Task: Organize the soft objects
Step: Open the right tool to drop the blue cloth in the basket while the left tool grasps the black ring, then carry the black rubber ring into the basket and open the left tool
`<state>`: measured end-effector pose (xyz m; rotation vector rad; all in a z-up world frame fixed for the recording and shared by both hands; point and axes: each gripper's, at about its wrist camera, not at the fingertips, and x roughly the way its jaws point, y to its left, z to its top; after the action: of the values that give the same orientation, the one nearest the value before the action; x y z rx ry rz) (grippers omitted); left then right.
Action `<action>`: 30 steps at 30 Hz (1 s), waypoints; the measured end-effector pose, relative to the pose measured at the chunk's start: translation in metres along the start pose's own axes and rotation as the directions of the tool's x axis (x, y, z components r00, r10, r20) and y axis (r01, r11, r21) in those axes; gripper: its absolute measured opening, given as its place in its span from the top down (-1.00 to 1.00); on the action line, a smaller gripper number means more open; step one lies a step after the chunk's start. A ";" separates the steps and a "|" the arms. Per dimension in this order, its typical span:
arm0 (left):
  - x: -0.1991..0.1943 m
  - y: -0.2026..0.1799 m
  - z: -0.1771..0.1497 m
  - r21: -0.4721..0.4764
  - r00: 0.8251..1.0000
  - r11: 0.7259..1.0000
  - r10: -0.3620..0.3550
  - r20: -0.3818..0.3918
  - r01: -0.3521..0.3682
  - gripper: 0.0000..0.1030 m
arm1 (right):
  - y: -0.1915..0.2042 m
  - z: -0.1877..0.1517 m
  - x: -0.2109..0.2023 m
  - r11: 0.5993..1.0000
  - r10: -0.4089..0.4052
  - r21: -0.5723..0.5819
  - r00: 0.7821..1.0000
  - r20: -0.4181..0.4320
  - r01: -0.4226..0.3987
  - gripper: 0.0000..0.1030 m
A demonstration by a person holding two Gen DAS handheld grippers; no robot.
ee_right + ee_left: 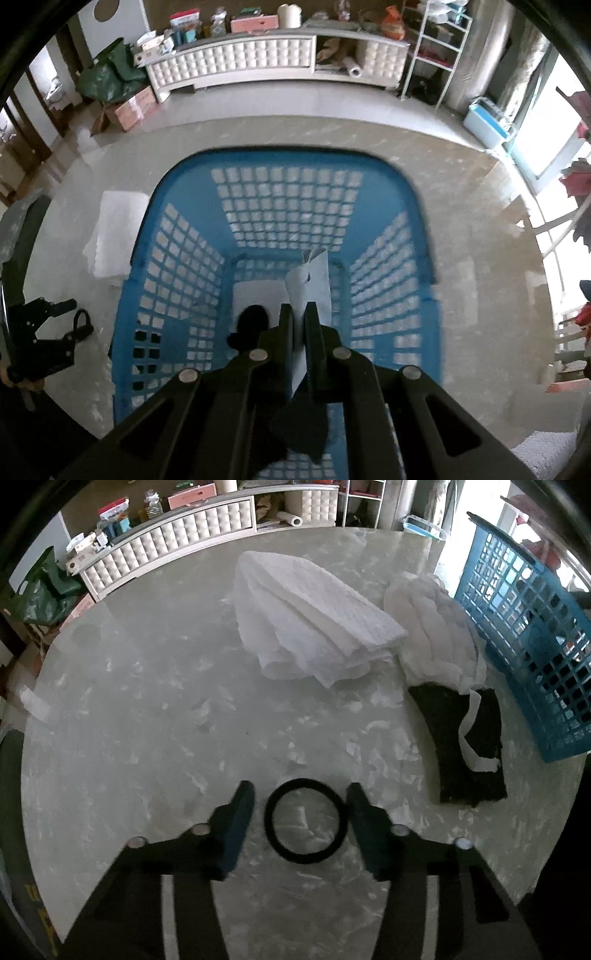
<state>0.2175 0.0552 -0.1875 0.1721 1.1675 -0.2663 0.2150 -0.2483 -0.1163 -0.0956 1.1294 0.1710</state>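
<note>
The blue basket (388, 192) stands on the marble table (147, 720). Above its open top, the right tool (299, 314) points down into it, jaws closed on a pale cloth (310, 284) that hangs inside; something dark (253, 317) and a white piece (258, 295) lie on the basket's floor. Left of the basket, the left tool (301, 805) straddles a black hair tie (306, 820) lying flat on the table, jaws apart and not pressing it. Beside the basket lie folded white towels (314, 620), a white bundle (432, 627) and a dark cloth (465, 746).
</note>
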 end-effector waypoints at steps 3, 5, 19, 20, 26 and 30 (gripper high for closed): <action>-0.001 0.004 0.001 -0.013 1.000 1.000 0.003 0.009 -0.003 0.36 | 0.007 0.001 0.007 0.999 0.036 0.001 0.999 -0.020 -0.036 0.89; -0.002 0.006 0.000 -0.015 1.000 1.000 0.002 0.015 -0.002 0.44 | 0.012 0.001 0.011 0.998 0.060 0.001 0.998 -0.037 -0.060 0.89; -0.005 0.024 -0.008 -0.073 1.000 0.997 -0.004 0.022 0.006 0.85 | 0.026 0.004 0.016 0.995 0.095 0.005 0.994 -0.060 -0.095 0.34; -0.006 0.024 -0.008 -0.076 1.000 0.997 -0.007 0.023 0.009 0.85 | 0.026 0.004 0.015 0.996 0.094 0.012 0.994 -0.056 -0.094 0.21; -0.018 0.018 -0.009 -0.082 0.999 0.996 -0.027 0.040 0.030 0.85 | 0.021 -0.002 -0.004 0.995 0.100 0.011 0.995 -0.007 -0.099 -0.49; -0.033 0.012 -0.008 -0.079 0.998 0.996 -0.039 0.059 0.044 0.85 | 0.018 -0.010 -0.015 0.995 0.095 0.009 0.995 0.010 -0.095 -0.59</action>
<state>0.2021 0.0724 -0.1596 0.0698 1.1238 -0.2590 0.1968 -0.2336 -0.1066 -0.0323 1.1255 0.2510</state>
